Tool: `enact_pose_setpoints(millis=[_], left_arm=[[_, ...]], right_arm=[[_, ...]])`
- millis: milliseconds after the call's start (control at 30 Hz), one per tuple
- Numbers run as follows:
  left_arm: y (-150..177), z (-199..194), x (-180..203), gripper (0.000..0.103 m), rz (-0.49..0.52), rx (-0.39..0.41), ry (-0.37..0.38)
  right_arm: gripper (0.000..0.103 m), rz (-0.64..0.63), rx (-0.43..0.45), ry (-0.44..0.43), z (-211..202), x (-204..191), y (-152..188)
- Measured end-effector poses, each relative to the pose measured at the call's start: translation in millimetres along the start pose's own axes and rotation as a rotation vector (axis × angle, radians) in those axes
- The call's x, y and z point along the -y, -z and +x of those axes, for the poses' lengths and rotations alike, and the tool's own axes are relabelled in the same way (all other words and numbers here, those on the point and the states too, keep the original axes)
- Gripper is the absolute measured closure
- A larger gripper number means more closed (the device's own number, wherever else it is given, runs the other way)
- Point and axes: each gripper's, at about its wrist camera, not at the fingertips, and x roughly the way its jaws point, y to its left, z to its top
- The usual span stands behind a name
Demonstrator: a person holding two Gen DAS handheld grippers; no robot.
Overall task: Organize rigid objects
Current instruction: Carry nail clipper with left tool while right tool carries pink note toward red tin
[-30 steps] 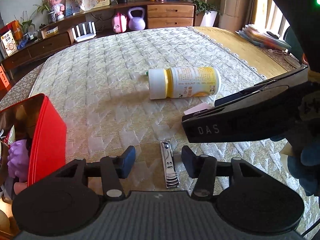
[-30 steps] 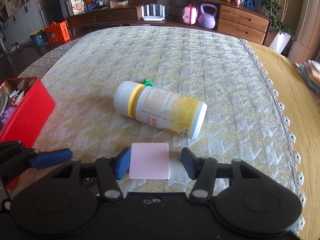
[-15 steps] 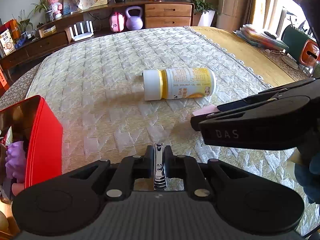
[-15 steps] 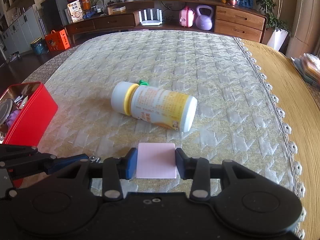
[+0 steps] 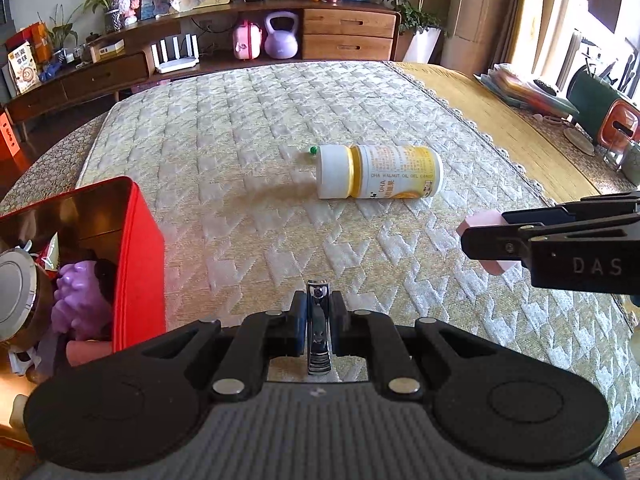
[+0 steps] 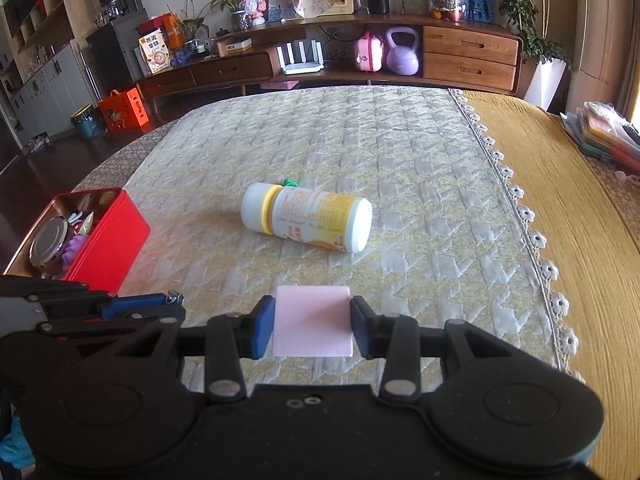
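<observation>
On a quilted cream cloth covering a worktop point(image 5: 248, 168), two handheld tools each carry one small item. The left tool point(image 5: 318, 330) is clenched on a metal nail clipper point(image 5: 318, 320), held lengthwise between its blue pads. The right tool point(image 6: 313, 326) grasps a flat pink block point(image 6: 313, 320) by its two side edges, and the left view shows the block raised clear of the cloth.

At the near left stands an open red tin point(image 5: 140, 256), which already holds a purple toy, a round metal lid and other small things. By this evidence the sorting appears partly done. Both held items probably go into the tin next. A white and yellow bottle point(image 6: 308, 220) lies on its side at mid-cloth, with a small green pin point(image 6: 289, 182) just beyond it; both are yet to be collected.

The cloth between tools and tin is bare, leaving an easy path. The lace edge point(image 6: 532, 236) runs along the right, well apart from the tools.
</observation>
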Motion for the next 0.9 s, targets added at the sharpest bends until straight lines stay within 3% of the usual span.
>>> enact_pose_setpoints(millis=[900], left_arm=[[2.4,-105.3,-65.2,0.093,-0.086,0.118,-0.014]], right_arm=[[0.063,-0.144,0.097,-0.053,-63.6,-94.0,-14.7]])
